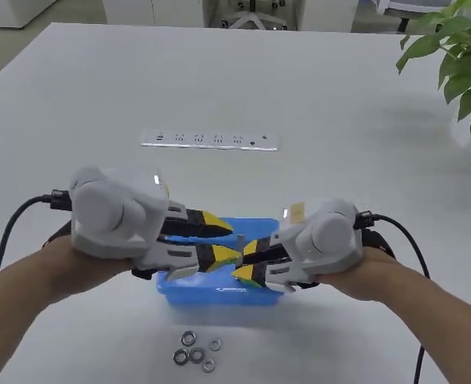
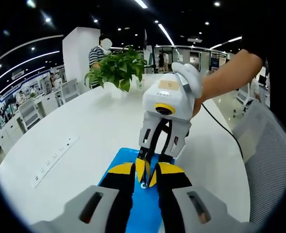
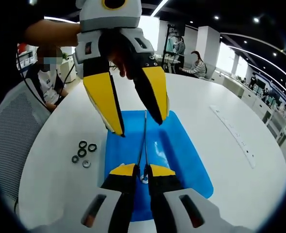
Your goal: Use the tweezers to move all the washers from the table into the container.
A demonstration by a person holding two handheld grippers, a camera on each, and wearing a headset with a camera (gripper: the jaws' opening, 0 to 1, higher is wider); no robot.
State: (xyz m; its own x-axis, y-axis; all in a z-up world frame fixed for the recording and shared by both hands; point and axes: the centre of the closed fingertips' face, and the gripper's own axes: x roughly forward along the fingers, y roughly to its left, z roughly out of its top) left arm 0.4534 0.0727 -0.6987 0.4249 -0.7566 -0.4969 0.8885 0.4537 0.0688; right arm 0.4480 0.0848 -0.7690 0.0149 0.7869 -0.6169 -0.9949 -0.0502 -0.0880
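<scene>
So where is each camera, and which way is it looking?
Head view: on the person's head, looking down at both forearms, left hand-held gripper, right hand-held gripper, blue container, washers.
Left gripper view: on the left one, facing the right one; own jaws below.
Right gripper view: on the right one, facing the left; own jaws pinch tweezers.
Shared: both gripper views show the blue container.

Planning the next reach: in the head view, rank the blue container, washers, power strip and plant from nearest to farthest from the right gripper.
1. The blue container, directly under the right gripper.
2. The washers, clustered just on the person's side of the container.
3. The power strip, beyond the container, mid-table.
4. The plant, at the far right.
</scene>
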